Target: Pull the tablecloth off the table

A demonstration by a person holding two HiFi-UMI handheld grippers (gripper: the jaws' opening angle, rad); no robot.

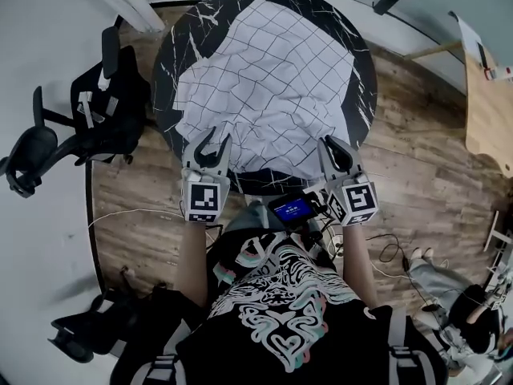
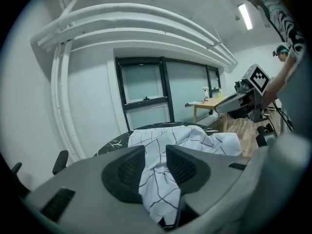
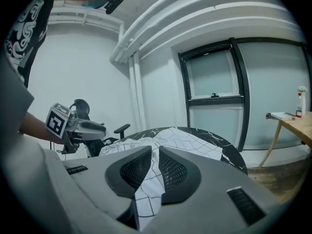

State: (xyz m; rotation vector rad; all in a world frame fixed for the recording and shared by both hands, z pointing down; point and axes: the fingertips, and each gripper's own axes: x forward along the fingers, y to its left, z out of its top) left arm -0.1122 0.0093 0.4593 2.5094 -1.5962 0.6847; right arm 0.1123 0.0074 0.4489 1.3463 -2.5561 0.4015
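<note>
Head view looks down on a round, black marble-veined table [image 1: 180,50] with the thin white grid-lined tablecloth [image 1: 268,79] crumpled across it, its near hem over the rim toward the person, probably so both grippers can drag it evenly. On the left gripper [image 1: 216,140] the ribbed pads stand parted, soft cloth slack between them; the right gripper [image 1: 336,144] pinches a narrow fold.
</note>
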